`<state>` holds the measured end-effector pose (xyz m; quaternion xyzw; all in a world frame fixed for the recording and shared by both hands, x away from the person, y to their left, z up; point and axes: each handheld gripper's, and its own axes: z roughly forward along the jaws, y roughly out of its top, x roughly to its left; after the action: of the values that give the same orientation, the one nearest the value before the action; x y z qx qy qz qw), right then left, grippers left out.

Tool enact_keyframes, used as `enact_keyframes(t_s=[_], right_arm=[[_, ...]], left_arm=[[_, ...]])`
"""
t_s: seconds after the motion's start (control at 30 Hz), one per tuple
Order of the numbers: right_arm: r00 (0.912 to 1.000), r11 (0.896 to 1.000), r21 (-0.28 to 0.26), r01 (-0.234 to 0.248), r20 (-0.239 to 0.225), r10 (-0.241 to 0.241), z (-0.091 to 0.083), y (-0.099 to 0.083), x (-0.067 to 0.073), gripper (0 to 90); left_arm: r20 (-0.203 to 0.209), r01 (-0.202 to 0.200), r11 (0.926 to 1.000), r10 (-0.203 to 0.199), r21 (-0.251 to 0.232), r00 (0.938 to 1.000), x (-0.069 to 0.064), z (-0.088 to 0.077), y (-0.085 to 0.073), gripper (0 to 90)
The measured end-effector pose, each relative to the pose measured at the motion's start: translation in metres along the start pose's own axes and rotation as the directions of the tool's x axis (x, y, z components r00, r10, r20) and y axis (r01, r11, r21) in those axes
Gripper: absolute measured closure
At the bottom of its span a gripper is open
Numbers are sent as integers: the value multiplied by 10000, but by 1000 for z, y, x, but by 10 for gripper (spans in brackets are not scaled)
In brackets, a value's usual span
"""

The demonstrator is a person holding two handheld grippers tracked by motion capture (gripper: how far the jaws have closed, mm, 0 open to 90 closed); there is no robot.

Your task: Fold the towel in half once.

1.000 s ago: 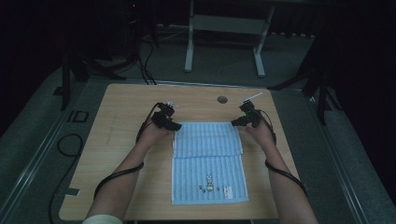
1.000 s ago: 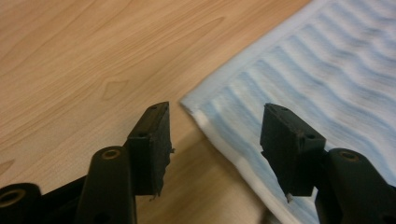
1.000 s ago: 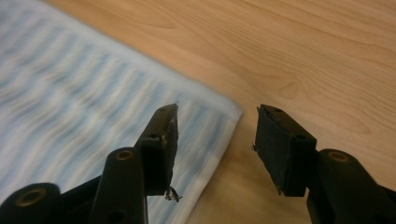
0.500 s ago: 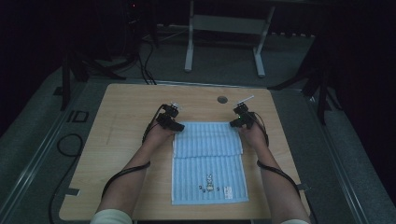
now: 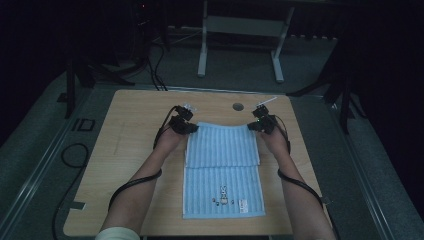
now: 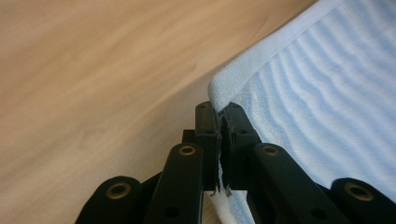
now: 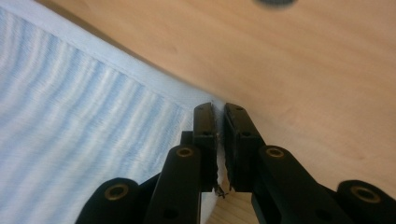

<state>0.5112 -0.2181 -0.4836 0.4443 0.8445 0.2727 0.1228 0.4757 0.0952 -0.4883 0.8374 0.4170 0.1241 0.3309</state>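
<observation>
A light blue striped towel lies lengthwise on the wooden table, with a small embroidered figure near its front edge. My left gripper is at the towel's far left corner. In the left gripper view the left gripper is shut on that corner of the towel. My right gripper is at the far right corner. Its jaws have just been closing, and the right gripper pinches the white hem of the towel. Both held corners sit slightly off the table.
A dark round hole lies in the table just beyond the towel's far edge. A metal stand is on the floor behind the table. Cables trail on the floor at the left. Bare wood flanks the towel.
Both hands have risen a little at the towel's far corners, and the far edge now lifts slightly off the wood. The rest of the towel has not moved.
</observation>
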Motion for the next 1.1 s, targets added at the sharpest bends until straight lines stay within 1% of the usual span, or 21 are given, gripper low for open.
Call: enact_keyframes(t_s=[0.03, 0.07, 0.13, 0.17, 0.23, 0.3, 0.37, 0.4, 0.43, 0.47, 0.5, 0.53, 0.6, 0.63, 0.67, 0.77, 0.83, 0.9, 0.97, 1.03, 1.1], right_arm=[[10000, 9998, -179, 41, -1, -41, -6, 3, 0, 836], [10000, 9996, -267, 64, 69, -62, -11, 7, 1, 836], [9997, 9987, -498, 142, 187, -133, -23, 15, 1, 836], [9995, 9978, -628, 190, 250, -174, -30, 20, 1, 836], [9993, 9951, -941, 291, 271, -266, -45, 30, 1, 836], [9989, 9904, -1333, 378, 319, -338, -62, 41, 0, 837], [9987, 9845, -1708, 394, 387, -332, -78, 50, 0, 836], [9988, 9825, -1817, 396, 365, -335, -83, 54, 0, 836], [9985, 9791, -1976, 483, 344, -423, -92, 58, 1, 836], [9976, 9754, -2116, 618, 450, -534, -98, 62, 2, 836], [9976, 9734, -2201, 635, 402, -560, -103, 64, 2, 836], [9975, 9711, -2290, 677, 334, -617, -108, 66, 4, 836], [9949, 9656, -2408, 978, 469, -891, -116, 67, 7, 836], [9944, 9634, -2467, 1046, 426, -971, -119, 66, 7, 835], [9937, 9616, -2509, 1108, 460, -1025, -122, 65, 8, 836], [9936, 9539, -2779, 1130, 376, -1068, -131, 61, 11, 835], [9916, 9509, -2814, 1291, 340, -1246, -135, 54, 17, 835], [9907, 9477, -2900, 1335, 150, -1350, -139, 42, 22, 835], [9875, 9446, -2918, 1503, -25, -1579, -140, 27, 27, 835], [9876, 9433, -3045, 1324, -402, -1516, -141, 9, 31, 835], [9844, 9451, -2927, 1454, -528, -1678, -139, -10, 37, 835]], left_arm=[[-87, -116, 9999, 116, -89, 9999, -1, -6, 4, 857], [69, -96, 9998, 97, -168, 9999, -1, -12, 8, 857], [-374, -409, 9985, 395, -373, 9985, -3, -26, 18, 857], [-335, -411, 9981, 396, -463, 9987, -2, -33, 22, 857], [-635, -544, 9959, 499, -719, 9967, -1, -48, 32, 856], [-752, -519, 9928, 439, -1078, 9962, 2, -62, 40, 856], [-831, -581, 9901, 477, -1276, 9954, 4, -74, 46, 855], [-922, -570, 9864, 431, -1541, 9948, 4, -81, 49, 855], [-869, -591, 9854, 456, -1595, 9952, 5, -87, 52, 855], [-876, -630, 9847, 492, -1624, 9949, 5, -91, 55, 855], [-899, -602, 9836, 454, -1698, 9949, 4, -95, 56, 855], [-913, -701, 9823, 548, -1739, 9943, 3, -99, 57, 855], [-987, -888, 9769, 705, -1945, 9926, 0, -106, 55, 854], [-878, -937, 9761, 777, -1960, 9931, 0, -109, 54, 855], [-957, -1052, 9737, 872, -2022, 9916, -2, -112, 53, 854], [-882, -1193, 9728, 1035, -1988, 9907, -8, -119, 49, 854], [-756, -1320, 9707, 1189, -2008, 9900, -15, -123, 42, 854], [-525, -1443, 9692, 1365, -1994, 9893, -22, -124, 31, 854], [-239, -1544, 9697, 1527, -1893, 9880, -29, -124, 18, 853], [-48, -1478, 9710, 1496, -1881, 9887, -34, -123, 4, 853], [249, -1333, 9745, 1399, -1803, 9898, -40, -121, -12, 853]])
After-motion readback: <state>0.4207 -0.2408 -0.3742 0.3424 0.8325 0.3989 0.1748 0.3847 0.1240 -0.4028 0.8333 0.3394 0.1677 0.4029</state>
